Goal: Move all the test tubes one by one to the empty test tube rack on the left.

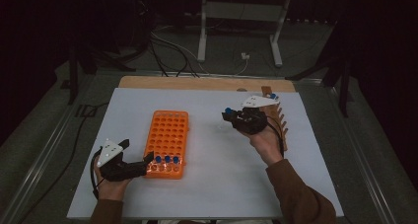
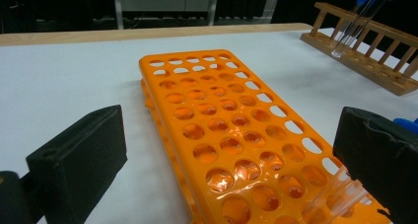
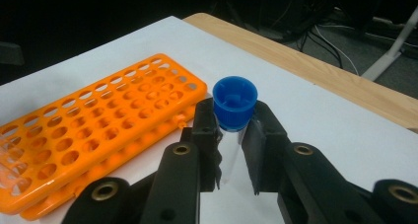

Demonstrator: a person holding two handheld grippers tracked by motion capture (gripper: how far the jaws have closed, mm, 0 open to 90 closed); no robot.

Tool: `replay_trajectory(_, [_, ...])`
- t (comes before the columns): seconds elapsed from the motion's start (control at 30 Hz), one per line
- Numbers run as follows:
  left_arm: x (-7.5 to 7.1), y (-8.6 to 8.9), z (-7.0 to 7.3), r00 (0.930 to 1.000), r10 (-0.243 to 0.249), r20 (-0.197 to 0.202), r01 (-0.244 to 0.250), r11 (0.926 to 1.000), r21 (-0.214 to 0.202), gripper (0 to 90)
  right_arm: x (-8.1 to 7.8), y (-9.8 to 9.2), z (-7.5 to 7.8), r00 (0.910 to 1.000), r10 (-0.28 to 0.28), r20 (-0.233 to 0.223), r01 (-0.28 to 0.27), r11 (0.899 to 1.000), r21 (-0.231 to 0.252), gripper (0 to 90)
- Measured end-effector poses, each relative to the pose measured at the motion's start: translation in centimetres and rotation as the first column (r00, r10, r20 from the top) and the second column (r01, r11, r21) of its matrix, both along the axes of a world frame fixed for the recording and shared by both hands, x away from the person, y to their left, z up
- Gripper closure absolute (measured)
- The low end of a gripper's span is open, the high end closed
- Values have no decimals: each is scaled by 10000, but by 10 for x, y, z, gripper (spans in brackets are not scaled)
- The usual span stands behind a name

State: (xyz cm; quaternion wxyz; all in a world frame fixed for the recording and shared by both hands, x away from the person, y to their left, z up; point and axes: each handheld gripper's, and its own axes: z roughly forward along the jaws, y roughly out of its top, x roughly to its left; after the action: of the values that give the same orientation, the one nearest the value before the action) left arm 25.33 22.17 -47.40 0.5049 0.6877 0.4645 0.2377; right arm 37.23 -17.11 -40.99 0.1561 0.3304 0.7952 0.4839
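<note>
Currently your right gripper (image 1: 230, 116) is clenched on a clear plastic test tube with a blue cap (image 3: 234, 101), holding it above the bare white table sheet (image 1: 217, 189), between the orange plastic tube rack with rows of round holes (image 1: 167, 135) and the wooden slatted rack (image 1: 280, 116) along the sheet's right edge. In the right gripper view the two black jaws press the tube just below its cap.

Your left gripper (image 1: 137, 157) rests at the near left corner of the orange rack with its jaws released and standing wide; in the high view one jaw tip lies at the rack's near edge. Three blue-capped tubes (image 1: 167, 160) stand in the rack's nearest row.

Open sheet lies between the two racks and on the near side of the orange rack. The wooden board edge (image 1: 207, 83) bounds the far side.
</note>
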Motion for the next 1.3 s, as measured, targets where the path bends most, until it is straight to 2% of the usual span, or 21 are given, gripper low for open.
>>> replay_trajectory(0.77, [2,-2,1,10000,46,-40,-46,10000,72,8,-7,35,-5,9954,929,-225,-925,9956,148,767])
replay_trajectory(0.87, [3,-3,3,10000,4,-28,-4,10000,3,8,-9,41,-5,9940,1069,-234,-1066,9942,159,767])
replay_trajectory(1.3, [18,-11,16,9991,-351,219,344,9990,281,9,-13,69,-3,9853,1673,-335,-1664,9857,255,767])
